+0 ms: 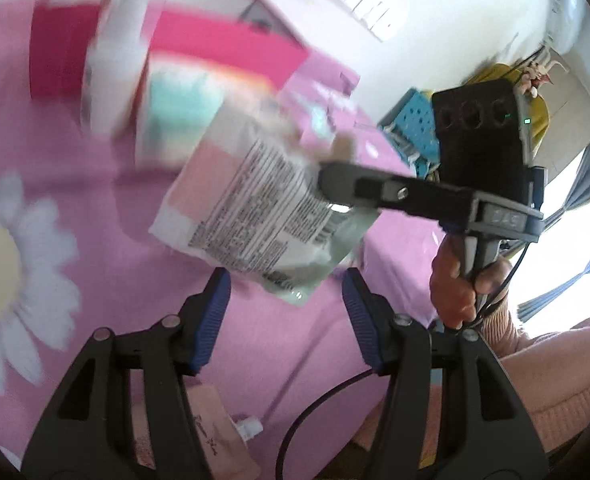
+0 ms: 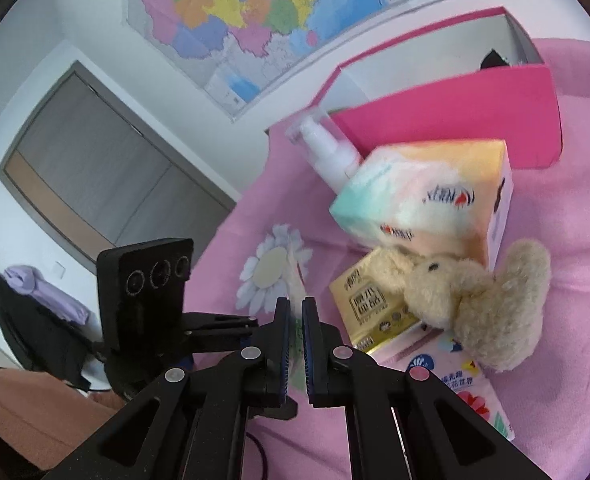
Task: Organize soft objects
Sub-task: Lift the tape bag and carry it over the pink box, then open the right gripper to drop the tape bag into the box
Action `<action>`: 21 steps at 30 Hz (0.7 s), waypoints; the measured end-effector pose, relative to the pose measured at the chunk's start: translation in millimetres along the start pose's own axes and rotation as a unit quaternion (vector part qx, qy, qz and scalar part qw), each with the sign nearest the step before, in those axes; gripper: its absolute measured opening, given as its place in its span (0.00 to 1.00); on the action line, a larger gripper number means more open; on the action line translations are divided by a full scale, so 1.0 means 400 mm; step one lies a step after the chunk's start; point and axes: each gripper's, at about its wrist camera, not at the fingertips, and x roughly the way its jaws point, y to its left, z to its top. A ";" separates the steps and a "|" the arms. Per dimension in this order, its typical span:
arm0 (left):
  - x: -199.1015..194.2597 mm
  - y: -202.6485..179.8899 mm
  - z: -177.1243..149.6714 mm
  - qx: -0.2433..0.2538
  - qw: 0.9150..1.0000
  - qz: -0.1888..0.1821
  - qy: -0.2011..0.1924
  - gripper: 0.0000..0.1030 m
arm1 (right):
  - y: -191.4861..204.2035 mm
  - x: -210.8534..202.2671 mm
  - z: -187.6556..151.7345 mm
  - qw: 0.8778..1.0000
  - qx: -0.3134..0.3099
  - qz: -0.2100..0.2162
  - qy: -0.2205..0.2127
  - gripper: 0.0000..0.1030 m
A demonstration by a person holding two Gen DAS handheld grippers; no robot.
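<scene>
the right gripper (image 1: 327, 184) is pinched shut on the edge of a soft printed packet (image 1: 251, 216), holding it in the air above the pink cloth (image 1: 143, 240). the left gripper (image 1: 285, 292) sits just under the packet, jaws about half spread and empty. this looks like the carry step; next, i judge, the packet must travel to the pink box (image 2: 455, 124) and be released inside.

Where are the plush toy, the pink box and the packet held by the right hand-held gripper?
plush toy (image 2: 491, 300): right wrist view, on its furry body.
pink box (image 2: 455, 120): right wrist view, on its front wall.
packet (image 1: 251, 208): left wrist view, on its printed back panel.
right hand-held gripper (image 1: 329, 184): left wrist view, at its tips, pinching the packet's edge.
</scene>
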 end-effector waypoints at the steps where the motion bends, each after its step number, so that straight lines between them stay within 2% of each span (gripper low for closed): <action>1: -0.014 -0.014 0.017 0.011 1.000 0.006 -0.013 0.58 | -0.001 -0.014 0.010 1.000 0.000 0.001 -0.005 0.05; 3: -0.038 -0.038 0.061 0.030 0.999 0.008 -0.032 0.58 | 0.000 -0.035 0.034 1.000 -0.006 0.008 -0.021 0.05; 9: -0.065 -0.074 0.223 0.077 0.993 0.044 -0.076 0.57 | 0.005 -0.085 0.139 0.996 -0.015 0.018 -0.087 0.05; 13: -0.033 -0.075 0.344 0.093 0.990 0.071 -0.084 0.55 | -0.012 -0.109 0.222 0.993 -0.019 0.016 -0.117 0.05; 16: -0.005 -0.067 0.402 0.096 0.987 0.095 -0.085 0.55 | -0.031 -0.118 0.289 0.990 -0.021 -0.003 -0.142 0.05; 17: 0.008 -0.060 0.429 0.095 0.985 0.113 -0.086 0.55 | -0.042 -0.117 0.310 0.989 -0.018 -0.006 -0.150 0.05; 21: 0.061 -0.019 0.480 0.076 0.983 0.149 -0.070 0.55 | -0.108 -0.104 0.386 0.986 0.007 -0.027 -0.166 0.05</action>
